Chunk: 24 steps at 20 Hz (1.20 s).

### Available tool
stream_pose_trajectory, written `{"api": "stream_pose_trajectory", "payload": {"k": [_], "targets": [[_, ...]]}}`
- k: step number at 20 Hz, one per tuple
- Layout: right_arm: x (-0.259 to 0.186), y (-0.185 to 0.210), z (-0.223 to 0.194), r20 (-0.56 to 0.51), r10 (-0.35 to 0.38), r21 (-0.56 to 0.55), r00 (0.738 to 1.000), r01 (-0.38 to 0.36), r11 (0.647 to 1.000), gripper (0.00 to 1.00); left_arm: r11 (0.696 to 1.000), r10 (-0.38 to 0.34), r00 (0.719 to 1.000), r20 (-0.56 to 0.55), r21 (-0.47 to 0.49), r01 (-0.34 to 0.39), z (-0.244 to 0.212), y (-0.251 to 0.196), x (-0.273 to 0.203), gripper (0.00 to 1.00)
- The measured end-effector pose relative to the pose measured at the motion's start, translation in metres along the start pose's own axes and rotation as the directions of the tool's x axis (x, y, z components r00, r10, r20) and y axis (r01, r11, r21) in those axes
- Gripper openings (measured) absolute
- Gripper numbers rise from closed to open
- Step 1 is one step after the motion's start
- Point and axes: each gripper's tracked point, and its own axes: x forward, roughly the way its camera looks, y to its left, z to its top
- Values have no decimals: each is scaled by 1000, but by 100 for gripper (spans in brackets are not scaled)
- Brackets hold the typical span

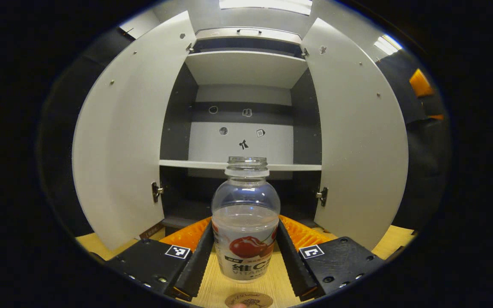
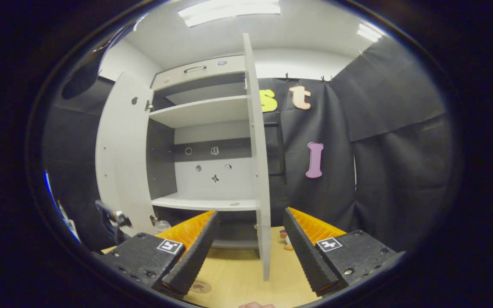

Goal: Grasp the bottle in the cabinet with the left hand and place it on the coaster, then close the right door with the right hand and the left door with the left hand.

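A clear, capless bottle [image 1: 245, 231] with a red-fruit label stands upright between my left gripper's fingers, and the left gripper [image 1: 245, 222] is shut on it just above the wooden table. A round brown coaster [image 1: 248, 300] lies on the table right in front of the bottle, nearer the camera. Behind it the cabinet [image 1: 238, 164] stands with its left door [image 1: 122, 141] and right door [image 1: 357, 141] swung wide. In the right gripper view, my right gripper [image 2: 250, 211] is open and holds nothing. The right door [image 2: 257, 171] is seen edge-on straight ahead of it, and the coaster [image 2: 199, 286] sits at lower left.
The cabinet's shelves [image 2: 203, 203] are bare. A small figure [image 2: 287, 239] sits on the table [image 2: 238, 278] behind the right door. Black cloth wall [image 2: 392, 179] closes the right side. Part of the other gripper [image 2: 114, 220] shows by the left door [image 2: 120, 171].
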Motion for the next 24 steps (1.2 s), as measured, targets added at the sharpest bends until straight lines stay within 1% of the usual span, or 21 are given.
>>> {"api": "stream_pose_trajectory", "payload": {"k": [1,2,4,5,8,9,10,12,13,14,15,16,17,18,19,20,23,24], "targets": [[1,-2,1,-4,-7,3,1000,7,1000,94,1000,-8,1000,-27,-16,7,-14,-4,-5,77],[2,-5,1,-8,-15,5,1000,15,1000,99,1000,-18,999,-46,-27,16,-30,-8,-8,77],[4,-10,-3,-33,-34,15,999,34,999,99,999,-27,997,-74,-40,24,-59,-13,-17,78],[4,-12,-4,-43,-42,11,998,42,999,99,999,-21,996,-85,-32,19,-71,-13,-18,78],[7,-18,-10,-82,-67,-27,994,65,998,99,999,-40,994,-103,16,42,-96,-23,-30,77],[6,-17,-10,-88,-64,-31,994,62,998,94,998,-49,994,-96,24,52,-99,-25,-36,78],[6,-16,-10,-90,-64,-30,994,62,998,99,997,-53,997,-62,44,56,-95,-28,-39,78],[6,-14,-14,-110,-63,-34,992,59,998,99,993,-55,998,-19,105,57,-92,-33,-39,77],[5,-14,-17,-125,-58,-37,990,54,998,99,991,-69,997,-19,117,71,-95,-38,-39,77],[5,-12,-20,-138,-53,-43,989,48,998,94,990,-62,998,-14,122,63,-98,-38,-39,77],[4,-12,-22,-150,-55,-48,987,48,998,94,991,-54,998,-15,119,55,-101,-36,-40,77],[3,-12,-24,-156,-55,-46,986,48,998,99,993,-42,999,-25,112,44,-106,-33,-41,77],[3,-10,-24,-158,-50,-37,986,45,998,99,993,-29,1000,-6,112,29,-104,-29,-42,77],[2,-7,-25,-161,-42,-28,986,38,999,94,994,-21,1000,-7,108,22,-105,-28,-42,81],[1,-5,-26,-164,-35,-27,986,31,999,99,994,-12,1000,-16,104,13,-108,-25,-42,77],[-1,-4,-26,-165,-30,-32,986,25,999,99,995,-4,1000,-12,98,5,-109,-20,-42,77],[-2,-5,-24,-163,-23,-30,986,18,999,99,995,-14,1000,-20,96,16,-109,-21,-41,77],[-2,-5,-26,-164,-24,-28,986,20,999,99,995,-13,1000,-23,97,15,-109,-20,-42,80]]}}
